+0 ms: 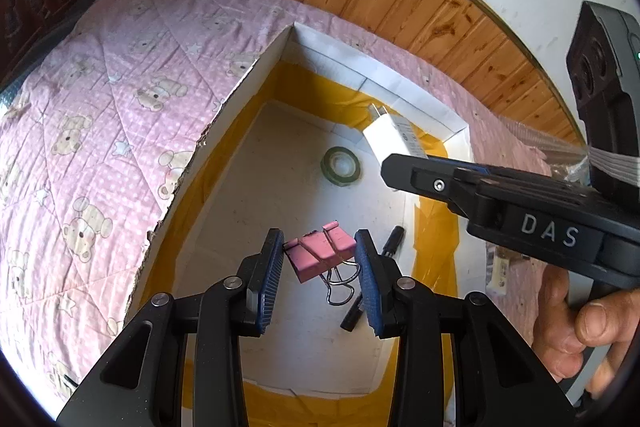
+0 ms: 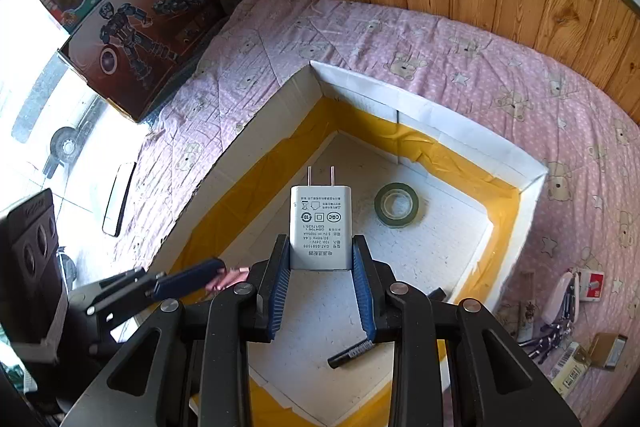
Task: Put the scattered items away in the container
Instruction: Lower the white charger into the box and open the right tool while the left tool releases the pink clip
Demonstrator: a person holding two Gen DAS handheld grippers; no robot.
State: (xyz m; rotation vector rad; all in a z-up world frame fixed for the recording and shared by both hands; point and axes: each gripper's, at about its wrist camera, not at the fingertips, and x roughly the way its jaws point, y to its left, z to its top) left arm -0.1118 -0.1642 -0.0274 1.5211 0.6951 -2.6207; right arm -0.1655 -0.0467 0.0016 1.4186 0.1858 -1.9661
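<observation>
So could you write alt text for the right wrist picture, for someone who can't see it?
The right tool holds a white plastic wall charger, prongs pointing away, above an open white foam box with yellow tape standing on a pink bear-print quilt. A green tape roll and a black marker pen lie inside the box; the left tool reaches in, gripping something pink.

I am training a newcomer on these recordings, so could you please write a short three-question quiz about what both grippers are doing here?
1. True or false: the left hand-held gripper holds a pink binder clip.
2. What does the right hand-held gripper hold: A charger, B tape roll, C pen?
3. Fill in: the tape roll lies inside the white ____.

Key: 1 true; 2 A; 3 box.
</observation>
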